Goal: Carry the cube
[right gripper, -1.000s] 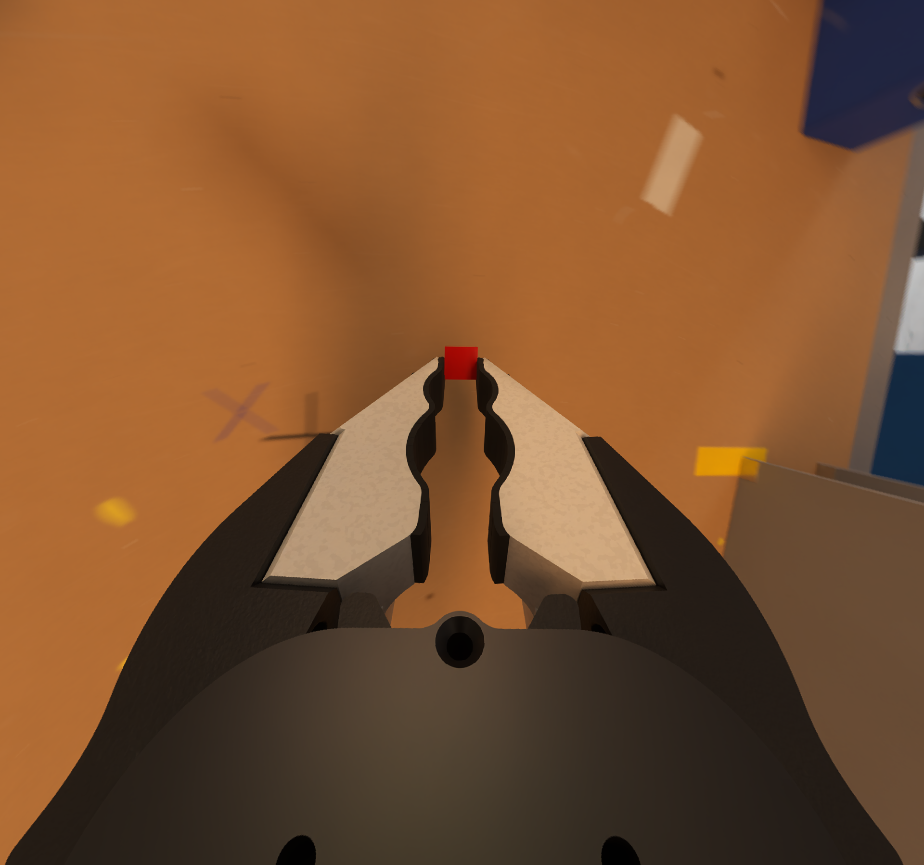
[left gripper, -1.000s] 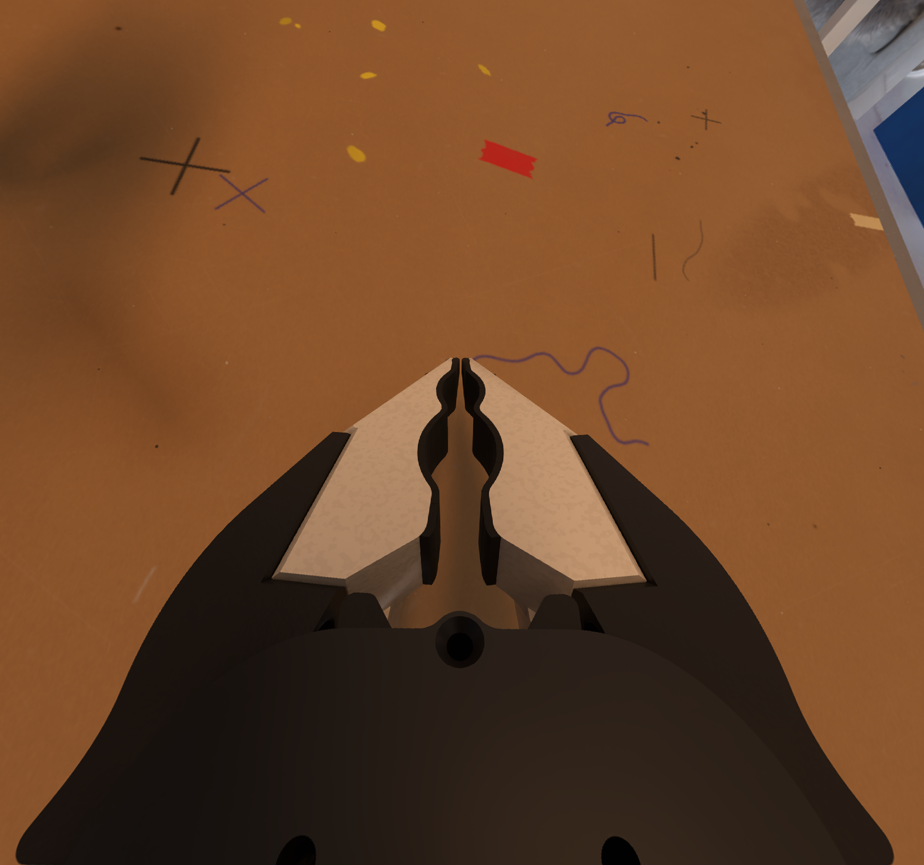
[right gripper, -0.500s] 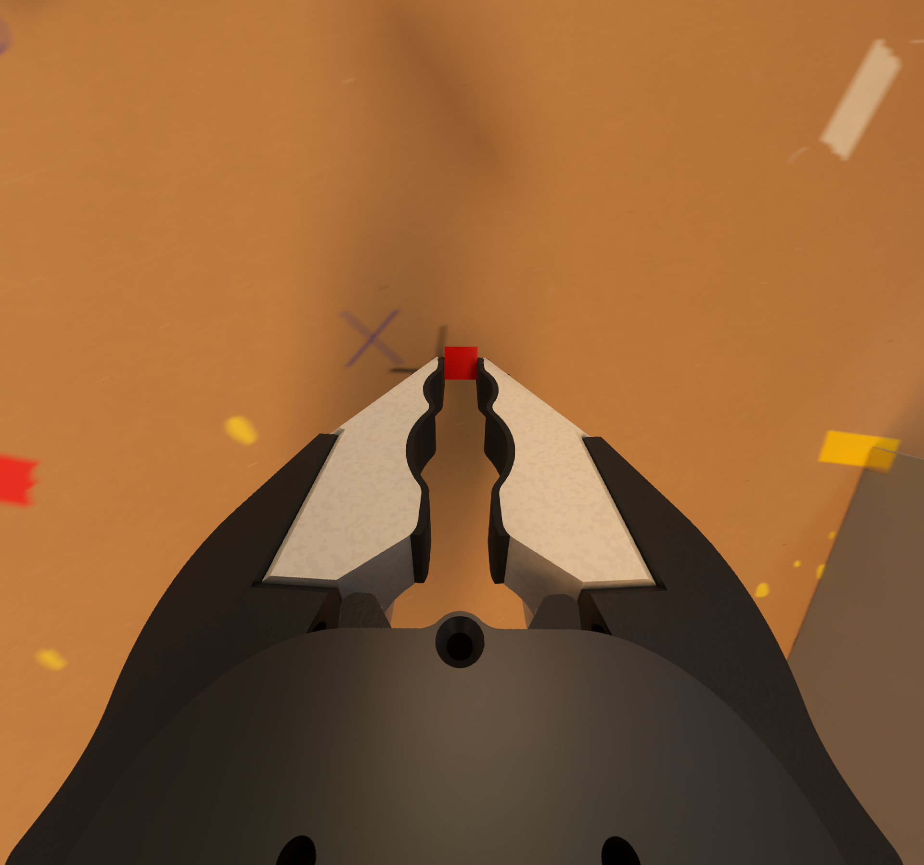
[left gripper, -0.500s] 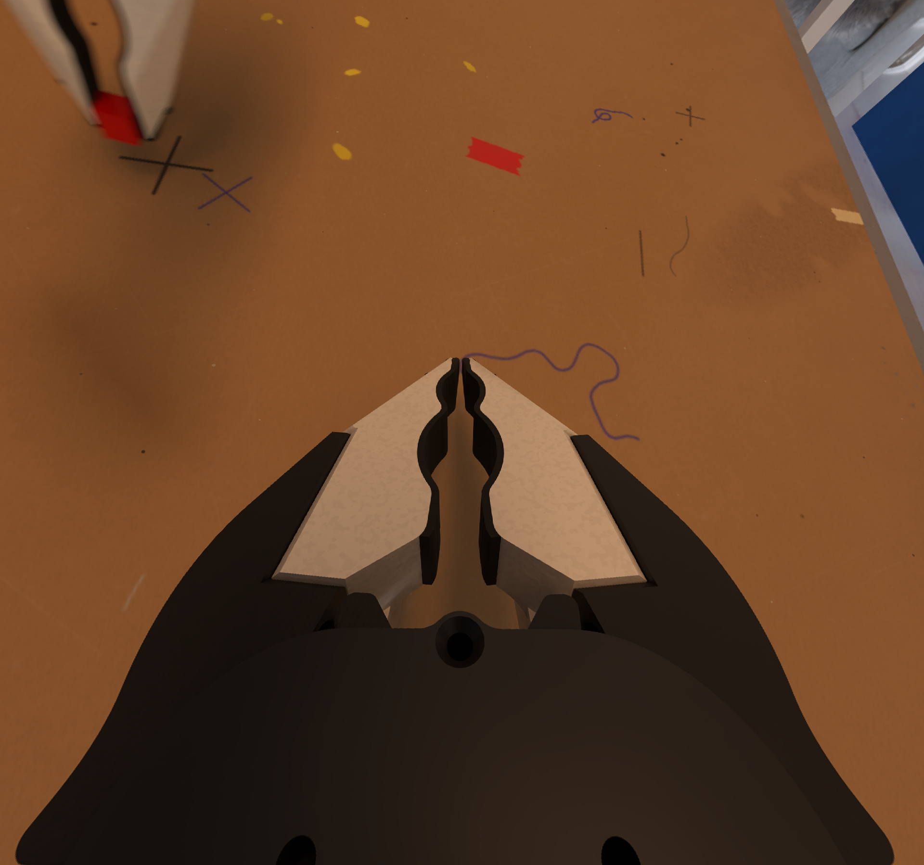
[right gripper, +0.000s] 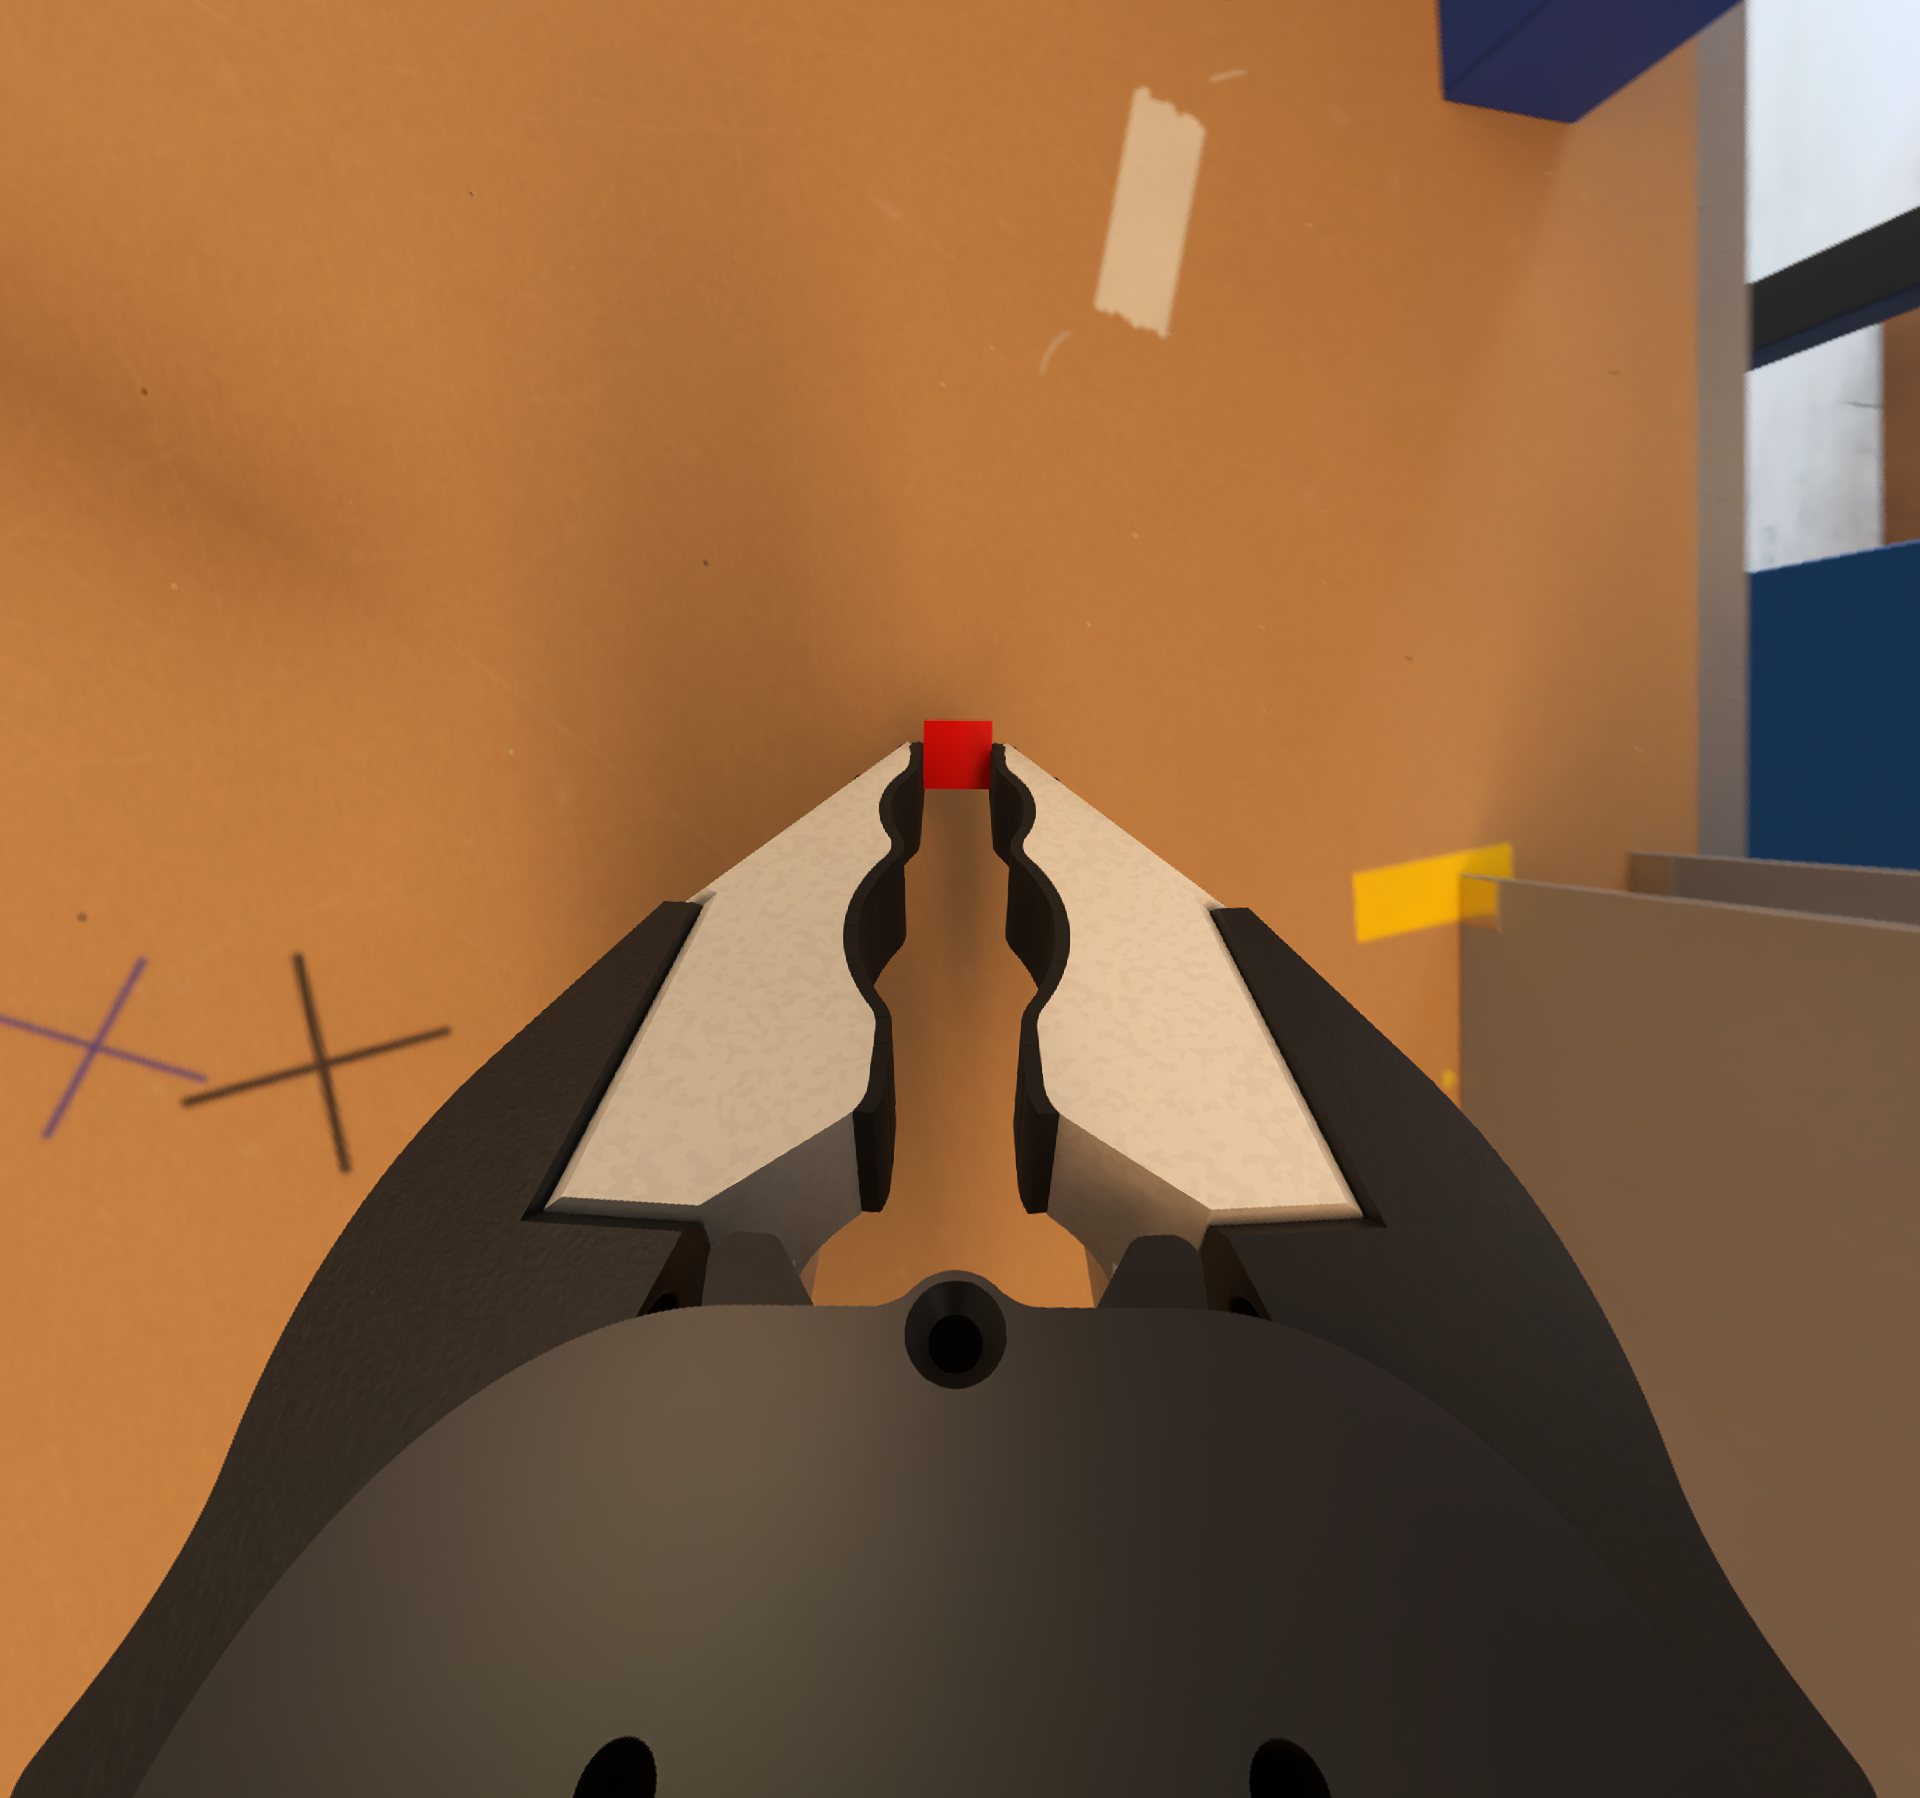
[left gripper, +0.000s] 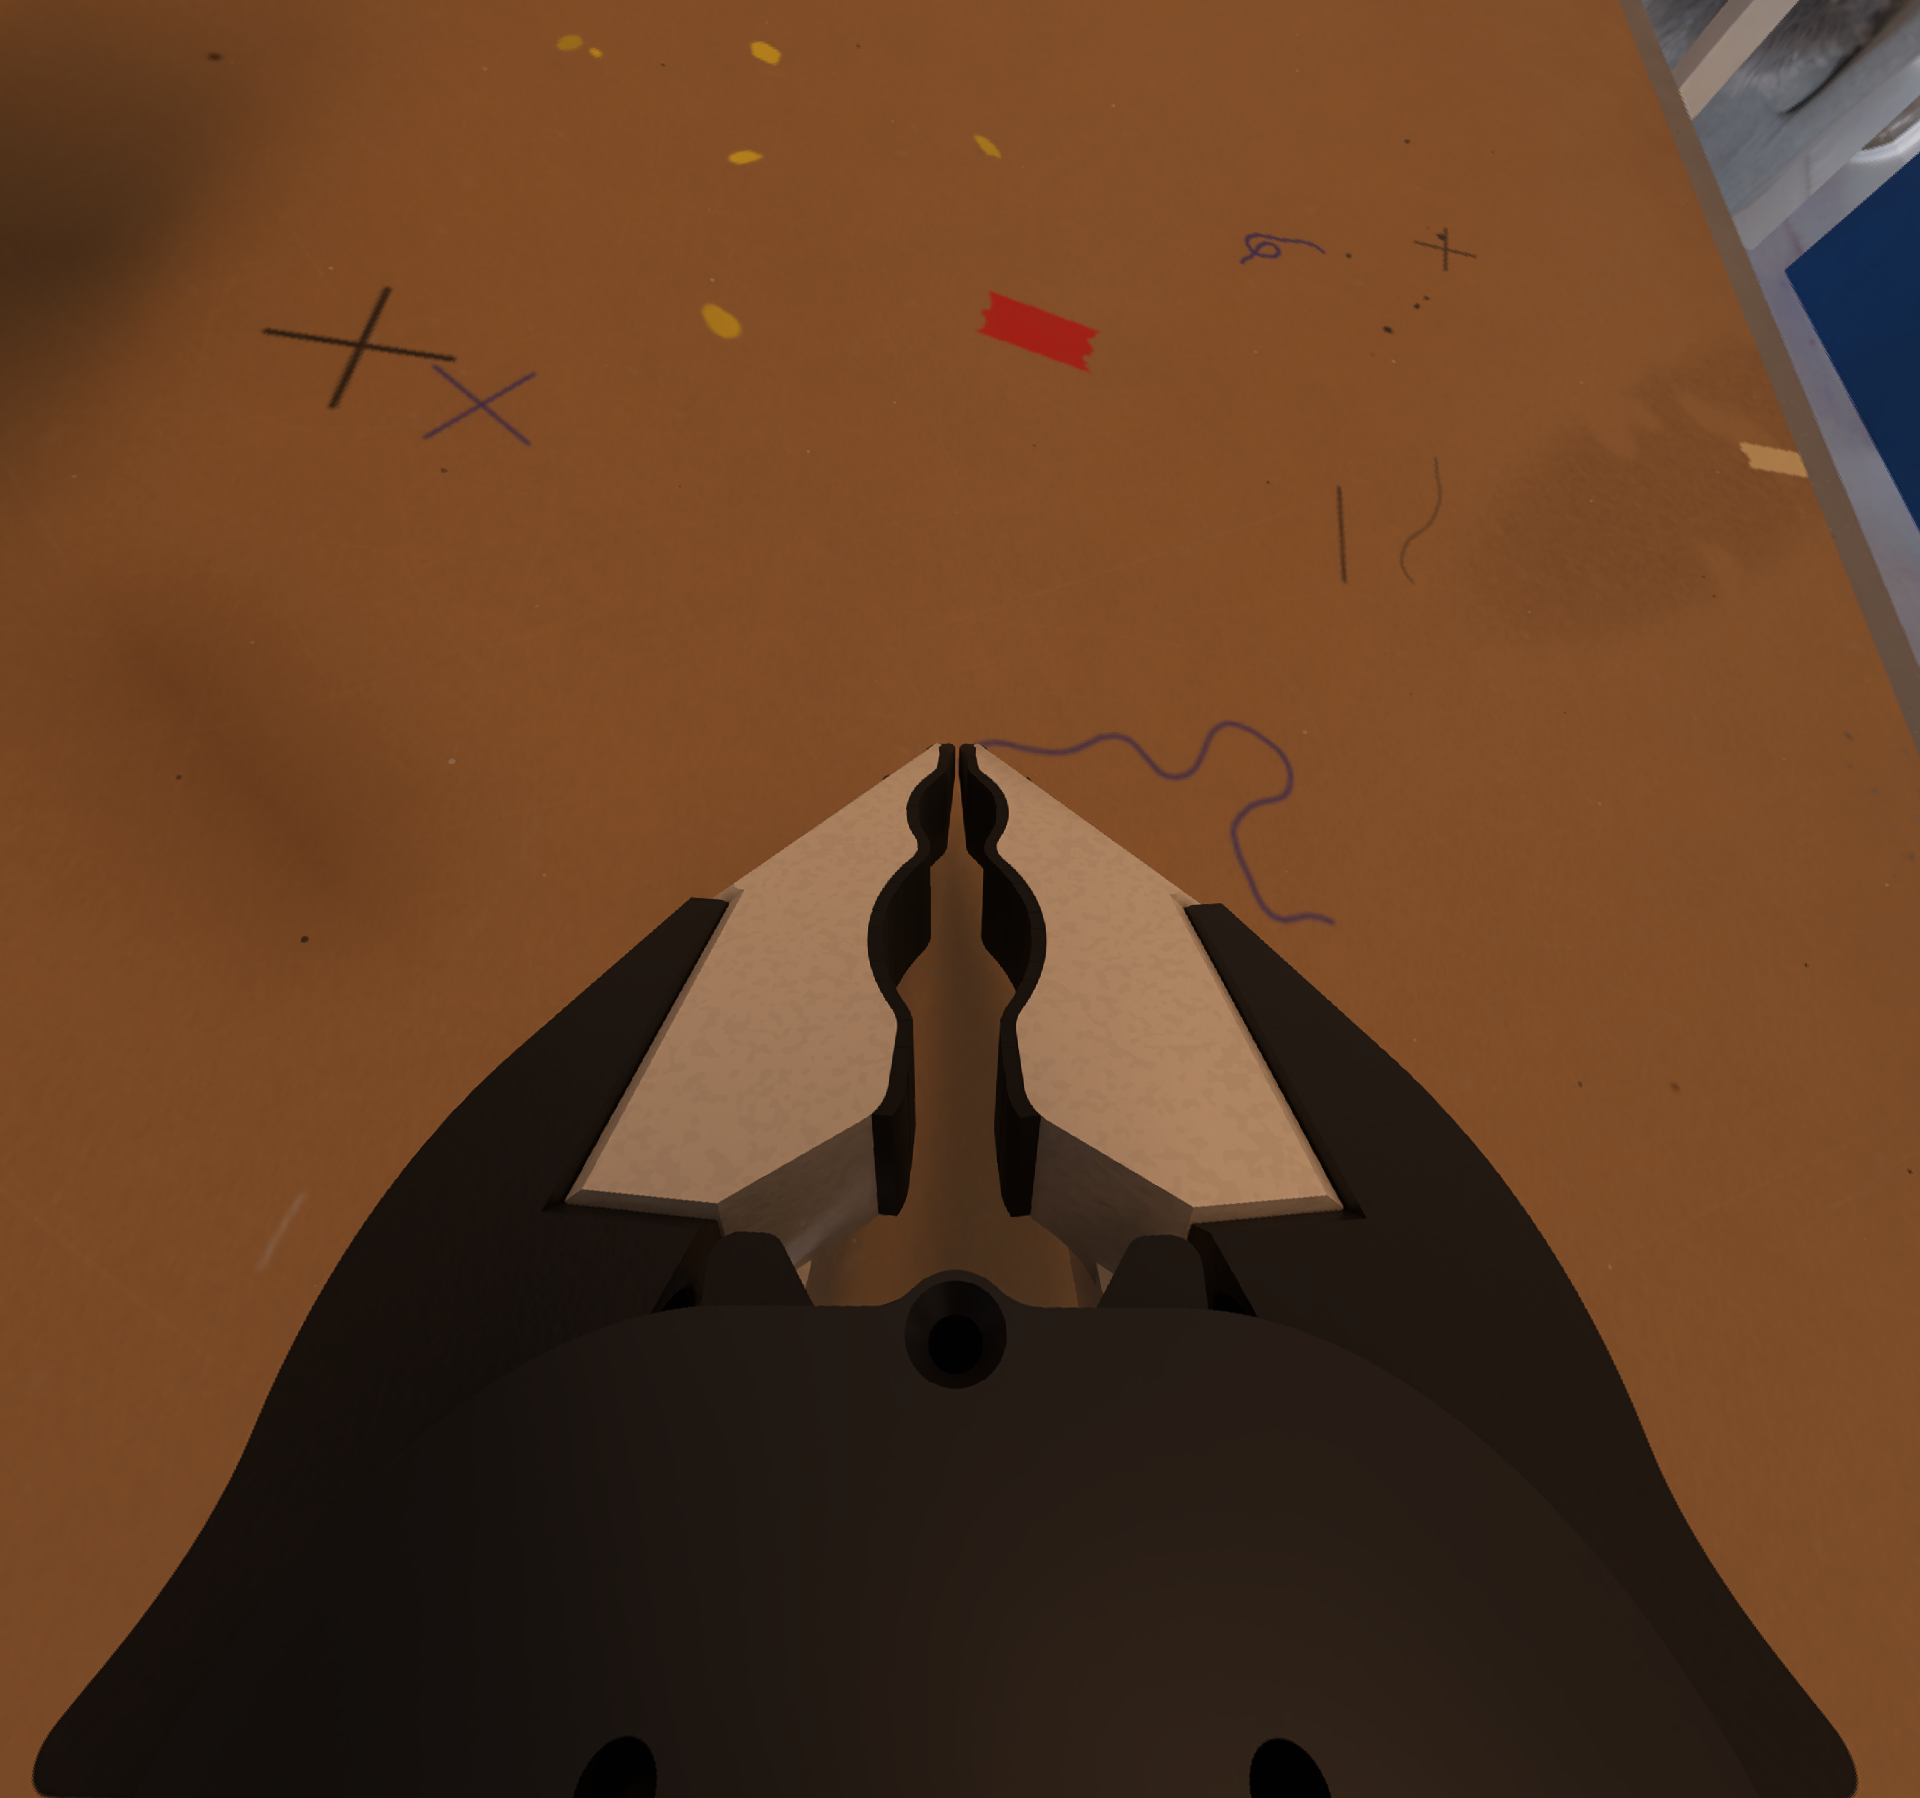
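Small red cube, plain and unmarked, pinched square between the very fingertips of the right gripper. Sits level, one flat face toward the camera, top edge poking just past the tips. Held above the orange-brown bench.

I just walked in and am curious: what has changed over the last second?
The right hand-held gripper swept over the table, carrying the red cube; it has left the left wrist view. The cube stays clamped; the left hand-held gripper stays shut, barely moving.
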`<state>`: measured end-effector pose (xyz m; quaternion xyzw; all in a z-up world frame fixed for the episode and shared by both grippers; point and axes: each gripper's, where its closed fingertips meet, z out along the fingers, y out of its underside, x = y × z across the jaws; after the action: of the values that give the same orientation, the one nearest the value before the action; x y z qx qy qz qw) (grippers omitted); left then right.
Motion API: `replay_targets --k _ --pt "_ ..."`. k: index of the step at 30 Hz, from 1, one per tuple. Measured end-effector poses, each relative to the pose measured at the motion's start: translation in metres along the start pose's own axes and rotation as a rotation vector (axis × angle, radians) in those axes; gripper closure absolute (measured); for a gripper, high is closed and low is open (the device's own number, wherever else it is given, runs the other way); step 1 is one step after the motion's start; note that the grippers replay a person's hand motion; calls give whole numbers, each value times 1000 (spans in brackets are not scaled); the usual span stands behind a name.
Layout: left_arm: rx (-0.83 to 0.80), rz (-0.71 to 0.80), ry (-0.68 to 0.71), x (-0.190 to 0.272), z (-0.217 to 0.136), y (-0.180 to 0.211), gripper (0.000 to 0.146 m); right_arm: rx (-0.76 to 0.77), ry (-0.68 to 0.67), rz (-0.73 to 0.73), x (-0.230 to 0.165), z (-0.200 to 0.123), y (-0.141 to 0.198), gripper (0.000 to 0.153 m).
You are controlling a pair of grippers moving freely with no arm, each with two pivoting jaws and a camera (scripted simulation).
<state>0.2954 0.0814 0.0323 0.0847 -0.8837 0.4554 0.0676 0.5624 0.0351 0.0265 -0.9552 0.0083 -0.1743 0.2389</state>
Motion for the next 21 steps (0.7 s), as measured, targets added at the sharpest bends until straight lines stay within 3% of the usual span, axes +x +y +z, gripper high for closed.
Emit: replay_targets --k 5,14,21 --pt "-1 -5 7 0 0 0 145 30 -94 -111 -36 -3 -9 141" --pt "-9 0 4 0 1 1 145 -35 -176 -479 -114 -41 5 141" --pt "-14 0 0 0 2 1 145 -104 -264 -550 -157 -76 34 141"
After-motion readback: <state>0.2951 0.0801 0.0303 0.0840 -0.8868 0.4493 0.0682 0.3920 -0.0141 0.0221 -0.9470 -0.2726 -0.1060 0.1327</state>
